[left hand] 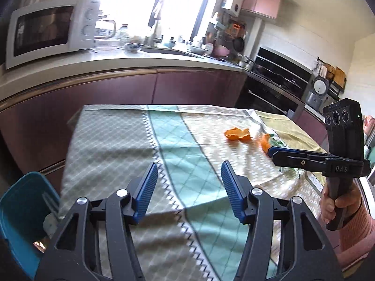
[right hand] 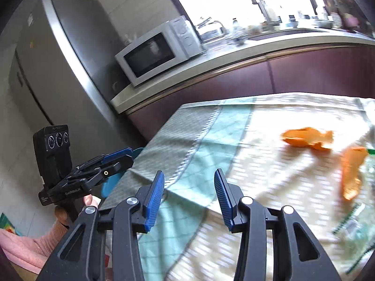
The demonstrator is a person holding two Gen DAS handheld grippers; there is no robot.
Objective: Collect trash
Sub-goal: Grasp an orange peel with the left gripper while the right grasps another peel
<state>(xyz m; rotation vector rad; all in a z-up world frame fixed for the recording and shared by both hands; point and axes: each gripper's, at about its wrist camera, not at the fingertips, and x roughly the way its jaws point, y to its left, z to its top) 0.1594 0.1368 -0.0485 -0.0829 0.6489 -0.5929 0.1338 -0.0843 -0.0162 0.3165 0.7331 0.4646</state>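
From the left wrist view, 2 pieces of orange peel lie on the patterned tablecloth (left hand: 131,140) toward its far right: the larger orange peel (left hand: 237,134) runs with its long axis across the picture, while the smaller peel (left hand: 265,143) stands more along the picture's depth, its near end hidden behind the tip of the right gripper (left hand: 271,152), which comes in from the right and is seen side-on, so its gap is hard to judge here. The left gripper (left hand: 189,189) has its blue pads parted with nothing between them, over bare cloth. A teal bin (left hand: 22,213) is cut off at the lower left. From the right wrist view, motion blurs both peels; the larger one (right hand: 307,138) lies crosswise, the smaller (right hand: 351,171) lengthwise, beside a clear plastic wrapper (right hand: 354,227) cut off at the right edge. The right gripper (right hand: 189,199) is moderately open and empty.
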